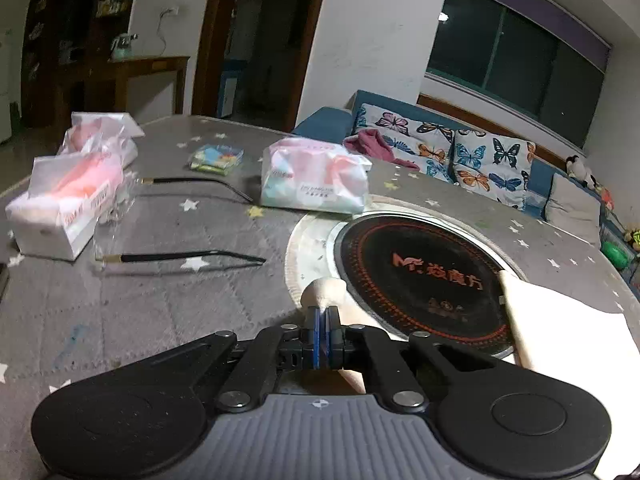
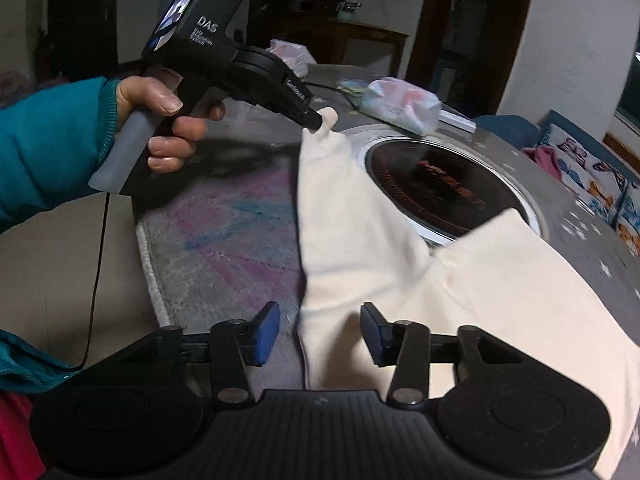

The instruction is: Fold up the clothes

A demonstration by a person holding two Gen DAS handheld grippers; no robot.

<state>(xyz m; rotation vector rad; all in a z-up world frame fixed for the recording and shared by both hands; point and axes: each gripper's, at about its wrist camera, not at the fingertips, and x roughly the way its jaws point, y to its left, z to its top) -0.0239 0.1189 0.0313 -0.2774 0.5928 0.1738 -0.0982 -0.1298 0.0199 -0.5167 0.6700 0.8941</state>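
Step in hand: setting up a fold. The cream garment (image 2: 400, 264) lies on the table (image 2: 224, 240), partly over the induction hob (image 2: 448, 192). The left claw (image 1: 326, 320) is clamped on a far corner. The right claw (image 2: 320, 328) stands part open astride the near edge, nothing gripped. Next: close on that edge.

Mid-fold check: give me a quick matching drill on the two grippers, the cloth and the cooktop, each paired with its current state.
Things:
1. left gripper
2. right gripper
3. cloth
4. cooktop

States:
A. partly covered by fabric
B. jaws apart, with the cloth's near edge between them
C. shut on a bunched corner
D. cream, draped across the table

Pairs: 1-C, 2-B, 3-D, 4-A
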